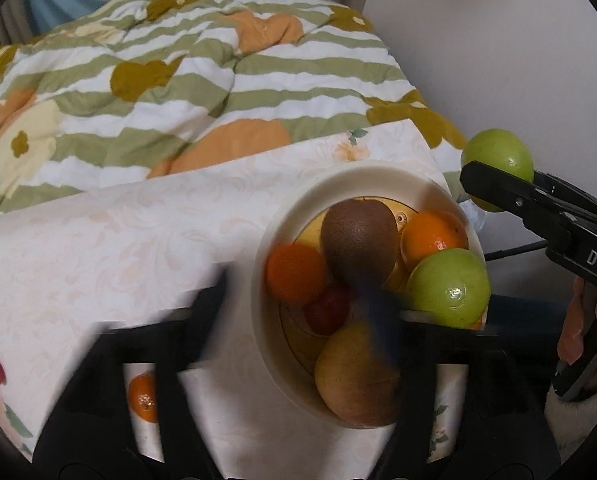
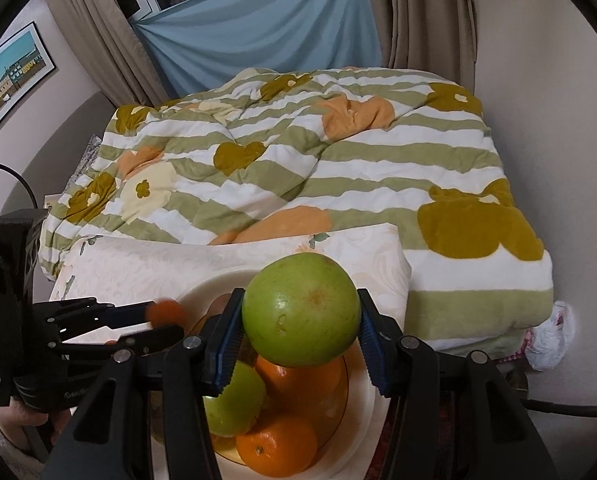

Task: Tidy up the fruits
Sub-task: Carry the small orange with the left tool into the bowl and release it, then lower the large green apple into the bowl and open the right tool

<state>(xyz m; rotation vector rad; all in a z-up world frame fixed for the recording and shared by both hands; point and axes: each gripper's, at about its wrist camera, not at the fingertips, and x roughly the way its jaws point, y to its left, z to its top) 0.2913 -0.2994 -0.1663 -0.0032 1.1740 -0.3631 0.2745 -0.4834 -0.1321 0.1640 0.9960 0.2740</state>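
one green apple [image 2: 300, 309] sits pinched in the right gripper [image 2: 300, 332] (left gripper [image 1: 298, 300] spread) above the bowl [image 1: 362, 178].

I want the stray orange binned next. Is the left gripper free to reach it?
Probably yes. The left gripper is open and empty over the bowl, and the orange lies uncovered on the cloth beside it.
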